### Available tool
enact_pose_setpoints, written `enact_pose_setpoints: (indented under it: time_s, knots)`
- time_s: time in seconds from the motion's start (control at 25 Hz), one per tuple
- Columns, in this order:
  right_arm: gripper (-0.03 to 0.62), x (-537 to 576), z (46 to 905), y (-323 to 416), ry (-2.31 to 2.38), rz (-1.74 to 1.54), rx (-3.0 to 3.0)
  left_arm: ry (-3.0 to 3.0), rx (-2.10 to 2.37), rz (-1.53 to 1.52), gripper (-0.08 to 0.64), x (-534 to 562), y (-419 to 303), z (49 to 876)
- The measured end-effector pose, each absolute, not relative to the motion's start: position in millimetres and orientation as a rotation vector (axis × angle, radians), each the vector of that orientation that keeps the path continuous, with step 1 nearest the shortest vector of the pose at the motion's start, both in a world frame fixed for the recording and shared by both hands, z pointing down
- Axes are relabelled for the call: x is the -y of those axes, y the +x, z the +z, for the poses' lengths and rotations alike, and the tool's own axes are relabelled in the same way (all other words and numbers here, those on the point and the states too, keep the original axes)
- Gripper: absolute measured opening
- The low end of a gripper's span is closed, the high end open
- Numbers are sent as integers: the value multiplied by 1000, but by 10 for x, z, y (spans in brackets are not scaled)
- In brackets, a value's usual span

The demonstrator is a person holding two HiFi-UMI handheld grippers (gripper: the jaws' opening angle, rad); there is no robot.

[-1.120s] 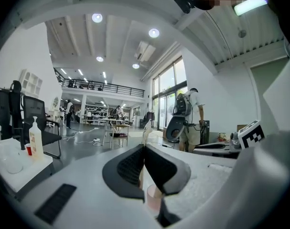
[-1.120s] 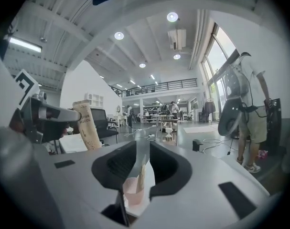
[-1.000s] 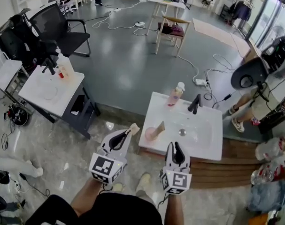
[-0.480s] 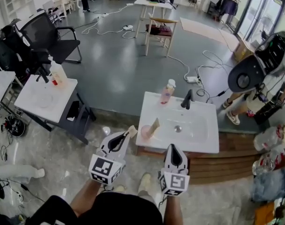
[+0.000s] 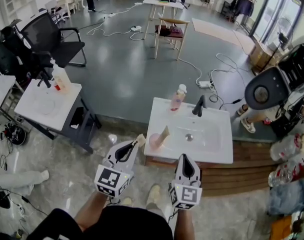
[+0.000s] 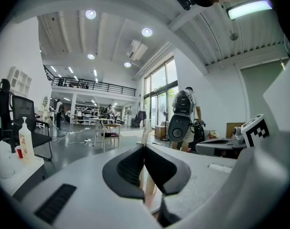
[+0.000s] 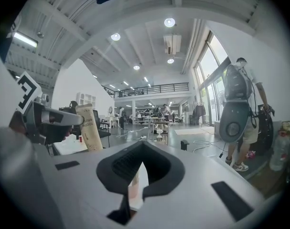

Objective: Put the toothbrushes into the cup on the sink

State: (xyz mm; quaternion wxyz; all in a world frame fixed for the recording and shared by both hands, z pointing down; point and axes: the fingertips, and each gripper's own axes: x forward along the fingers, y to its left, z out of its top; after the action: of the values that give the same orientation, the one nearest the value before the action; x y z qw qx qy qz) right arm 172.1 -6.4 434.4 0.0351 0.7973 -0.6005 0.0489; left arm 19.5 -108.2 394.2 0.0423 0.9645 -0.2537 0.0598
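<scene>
A white sink (image 5: 212, 146) stands just ahead of me. On its near left corner a pink cup (image 5: 155, 140) holds one beige boxed toothbrush (image 5: 165, 132), leaning. My left gripper (image 5: 137, 142) is shut on another beige toothbrush box (image 5: 140, 138), just left of the cup; the right gripper view shows that box (image 7: 90, 128) upright in it. In the left gripper view my left gripper (image 6: 145, 147) has its jaws together. My right gripper (image 5: 184, 157) hovers before the sink's front edge, shut and empty, and in its own view my right gripper (image 7: 144, 157) shows closed tips.
A pink bottle (image 5: 179, 97) and a black tap (image 5: 198, 105) stand at the sink's back. A wooden step (image 5: 232, 176) lies under the sink. A white side table (image 5: 44, 104) with a bottle is at left. A person's feet (image 5: 248, 124) and cables are at right.
The right gripper's jaws have drawn together. Both grippers keep their place in front of the sink, and the head view has shifted slightly.
</scene>
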Motion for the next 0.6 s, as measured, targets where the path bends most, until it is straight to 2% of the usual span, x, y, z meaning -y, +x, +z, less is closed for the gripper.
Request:
enact_pose_setpoints:
  time_s: [0.6]
  knots:
    - [-2, 21, 4527, 1998, 2465, 223, 1790, 2954, 742, 178, 3, 1260, 661, 4052]
